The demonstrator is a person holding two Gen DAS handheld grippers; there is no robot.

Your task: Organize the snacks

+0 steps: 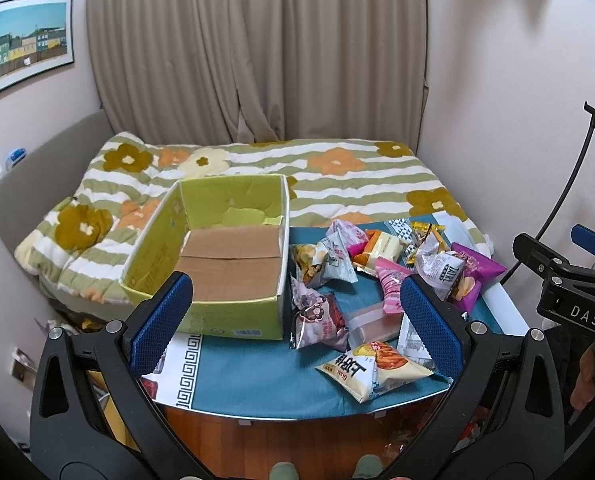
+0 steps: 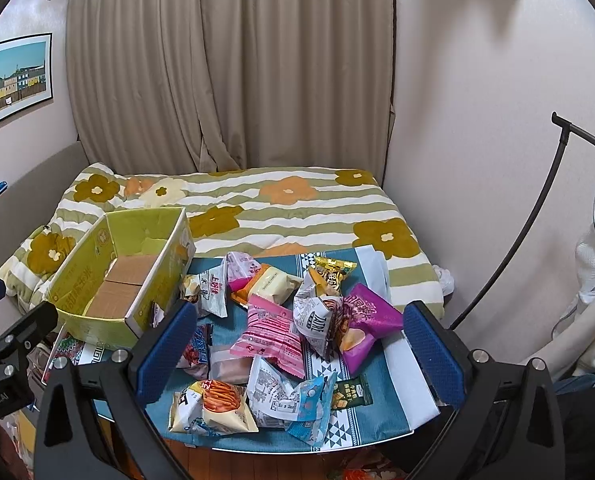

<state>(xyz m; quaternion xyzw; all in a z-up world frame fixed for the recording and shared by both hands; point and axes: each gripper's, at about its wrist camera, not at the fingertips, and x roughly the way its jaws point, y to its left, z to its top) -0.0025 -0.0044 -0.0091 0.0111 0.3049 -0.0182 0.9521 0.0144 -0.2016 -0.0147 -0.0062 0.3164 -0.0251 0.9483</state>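
Observation:
An open yellow-green cardboard box (image 1: 233, 256) stands empty on the left of a teal-clothed table (image 1: 257, 376); it also shows in the right wrist view (image 2: 113, 280). A heap of snack packets (image 1: 381, 280) lies to its right, among them a pink packet (image 2: 273, 336), a purple bag (image 2: 369, 320) and a cream packet of orange sticks (image 2: 213, 404). My left gripper (image 1: 295, 320) is open and empty, above the table's near edge. My right gripper (image 2: 297, 344) is open and empty, over the heap's near side.
A bed with a striped floral quilt (image 1: 337, 176) lies behind the table, with curtains (image 1: 257, 48) beyond. A black curved stand (image 2: 537, 216) rises at the right. The wooden floor (image 1: 281, 444) shows below the table edge.

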